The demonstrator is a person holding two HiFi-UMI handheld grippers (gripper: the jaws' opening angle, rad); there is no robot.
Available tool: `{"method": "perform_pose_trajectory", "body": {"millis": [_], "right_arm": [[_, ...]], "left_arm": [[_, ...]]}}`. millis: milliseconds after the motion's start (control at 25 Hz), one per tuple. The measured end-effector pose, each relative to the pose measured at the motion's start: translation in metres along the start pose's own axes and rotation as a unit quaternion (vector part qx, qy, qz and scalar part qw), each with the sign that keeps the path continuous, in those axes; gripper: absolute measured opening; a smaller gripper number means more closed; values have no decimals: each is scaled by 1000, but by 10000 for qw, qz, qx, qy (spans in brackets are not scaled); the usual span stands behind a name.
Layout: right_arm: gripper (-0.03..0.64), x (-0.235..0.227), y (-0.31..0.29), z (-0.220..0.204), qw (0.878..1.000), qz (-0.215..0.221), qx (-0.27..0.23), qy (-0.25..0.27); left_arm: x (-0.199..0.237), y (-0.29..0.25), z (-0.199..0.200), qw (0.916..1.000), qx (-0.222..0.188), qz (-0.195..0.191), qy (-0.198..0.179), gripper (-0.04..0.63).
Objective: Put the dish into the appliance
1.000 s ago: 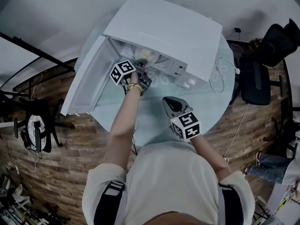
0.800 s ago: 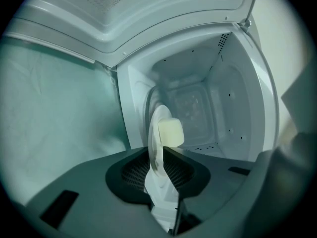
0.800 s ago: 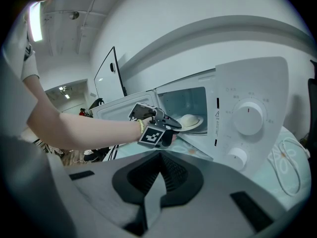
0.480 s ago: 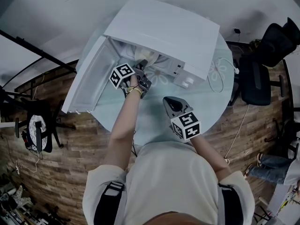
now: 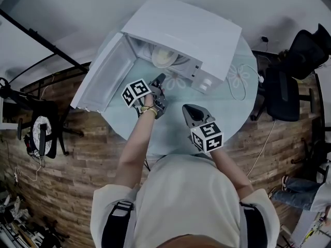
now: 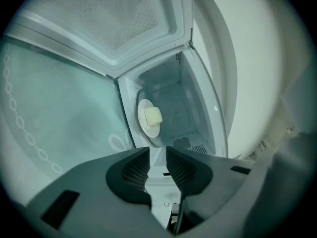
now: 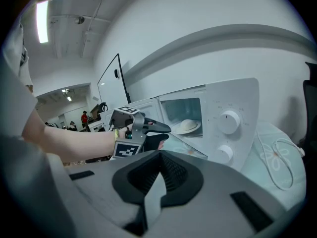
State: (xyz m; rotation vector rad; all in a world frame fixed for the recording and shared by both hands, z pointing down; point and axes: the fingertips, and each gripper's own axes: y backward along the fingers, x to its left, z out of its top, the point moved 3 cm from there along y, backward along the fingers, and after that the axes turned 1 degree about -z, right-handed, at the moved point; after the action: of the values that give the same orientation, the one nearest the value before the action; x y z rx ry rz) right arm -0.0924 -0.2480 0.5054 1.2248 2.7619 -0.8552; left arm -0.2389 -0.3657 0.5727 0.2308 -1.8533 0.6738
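White microwave (image 5: 191,30) has the dish (image 5: 165,57) resting inside it, as the left gripper (image 5: 160,80), jaws just opened wide and empty, hovers outside and the right gripper (image 5: 187,110) hangs closed on nothing, leaving seemingly only the door (image 5: 106,79) to shut.

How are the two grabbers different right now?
The left gripper has its jaws apart, having just been opening, with nothing between them; the right gripper has its jaws together. The left gripper reaches toward the open microwave with the dish inside; the right gripper waits nearer the person's body. Both are empty and carry a marker cube.
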Motion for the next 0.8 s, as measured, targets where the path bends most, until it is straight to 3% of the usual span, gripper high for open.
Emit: {"method": "perform_pose_trajectory", "body": {"millis": [120, 320, 800], "right_arm": [[5, 1, 10, -3, 10000, 55, -47, -16], [5, 3, 29, -11, 9999, 111, -52, 17], [5, 13, 88, -32, 9988, 463, -154, 7]], "left_arm": [[-7, 21, -17, 9996, -124, 34, -256, 55], [-21, 54, -53, 9988, -242, 36, -416, 14], [-57, 138, -145, 9864, -475, 400, -1522, 9]]}}
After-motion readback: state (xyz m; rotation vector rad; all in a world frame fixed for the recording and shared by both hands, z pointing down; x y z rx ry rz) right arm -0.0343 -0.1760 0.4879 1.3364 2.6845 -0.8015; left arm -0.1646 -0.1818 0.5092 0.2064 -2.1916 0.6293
